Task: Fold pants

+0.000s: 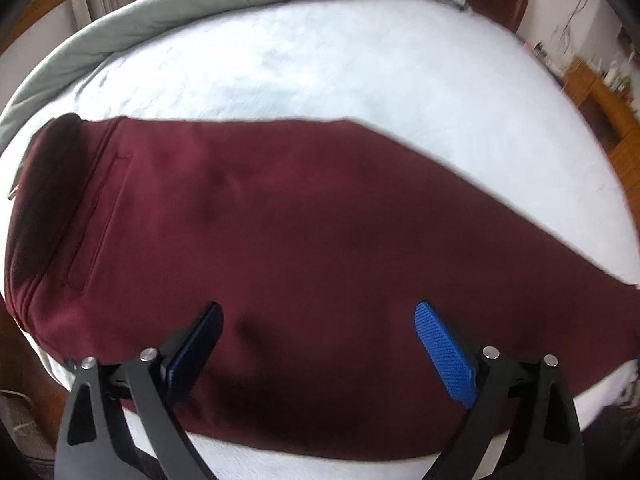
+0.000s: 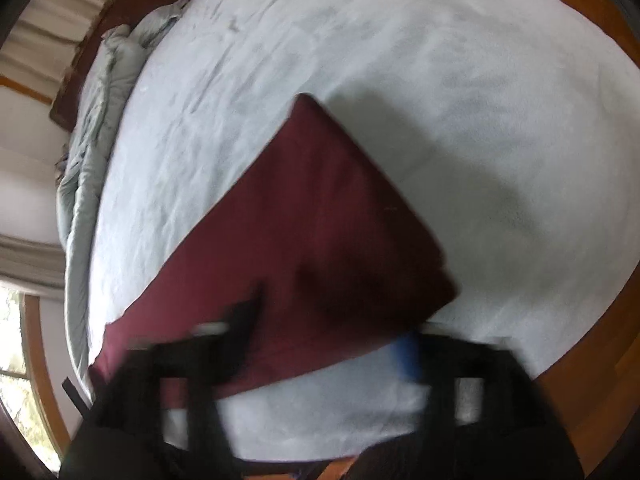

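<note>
Two grippers are in play, and neither has hold of anything. I see the pants [image 1: 280,220] lying flat on the bed [image 1: 320,60], already doubled leg over leg by the look of them, with the waistband [image 1: 40,200] off to the left in the left wrist view and the legs running off to the right. My left gripper [image 1: 320,344] hovers over the near edge of the cloth with its fingers spread wide, blue pads [image 1: 444,352] facing inward and nothing between them.

My right gripper [image 2: 332,344] is badly smeared by motion blur. I read the fingers as apart, with a blue pad [image 2: 406,354] just off the near edge of the leg end [image 2: 340,208], but I cannot tell how wide they stand or whether they touch the cloth.

Risks, as I judge them:

1. The blur suggests the right side is moving fast. Closing on the cuff at that pace could catch one layer only, and the lower leg would drag behind and spoil the fold.
2. The pants lie close to the near edge of the bed. A pull toward me could slide the cloth off the mattress.
3. The fabric looks thick and soft. A shallow pinch by the left fingers may slip off when lifted, letting the layers shift apart.
4. The sheet beneath is loose enough to be nipped together with the pants.
5. A rumpled grey quilt [image 1: 200,12] lies at the far side, well apart from the pants; I see no hazard there.
</note>
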